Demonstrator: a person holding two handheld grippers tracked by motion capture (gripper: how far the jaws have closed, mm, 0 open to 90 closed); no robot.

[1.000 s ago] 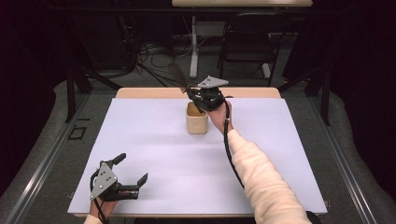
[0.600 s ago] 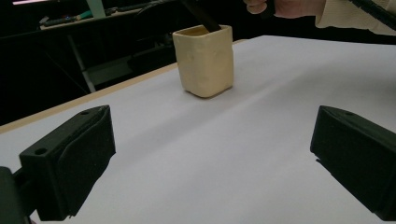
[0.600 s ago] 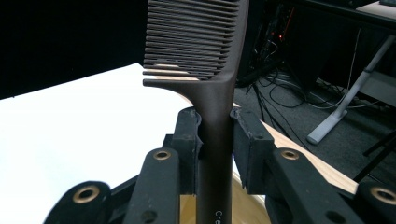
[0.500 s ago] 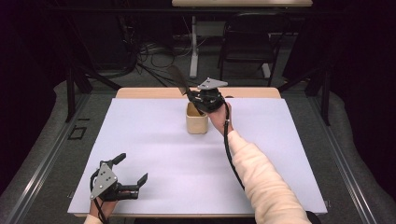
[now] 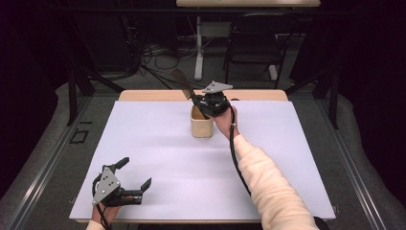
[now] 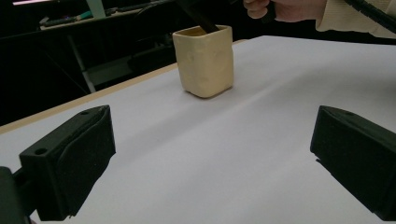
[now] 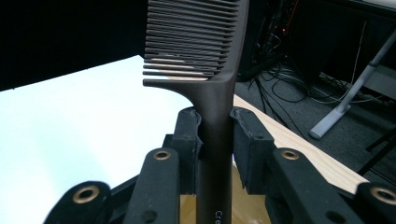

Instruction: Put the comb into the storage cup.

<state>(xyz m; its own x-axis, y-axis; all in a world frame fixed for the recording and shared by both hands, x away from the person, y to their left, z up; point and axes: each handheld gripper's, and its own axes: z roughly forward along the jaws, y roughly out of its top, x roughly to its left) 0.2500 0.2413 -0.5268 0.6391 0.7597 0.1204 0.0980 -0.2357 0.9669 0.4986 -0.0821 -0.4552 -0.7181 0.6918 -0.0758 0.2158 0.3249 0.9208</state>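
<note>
A cream square cup (image 5: 201, 123) stands on the white table cover, toward the far middle. My right gripper (image 5: 203, 103) hovers just over the cup's rim, shut on the handle of a dark comb (image 7: 201, 60). The comb (image 5: 183, 82) slants up and to the left, its lower end inside the cup (image 6: 204, 59). In the right gripper view both pads press the comb's handle from either side. My left gripper (image 5: 136, 173) rests near the front left corner of the table, open, with nothing between its jaws.
A white sheet (image 5: 158, 158) covers the table; a strip of bare wood (image 5: 153, 95) runs along its far edge. Beyond the table are a chair (image 5: 256, 43), table legs and cables on the floor. A sleeved forearm (image 5: 268, 182) crosses the right half.
</note>
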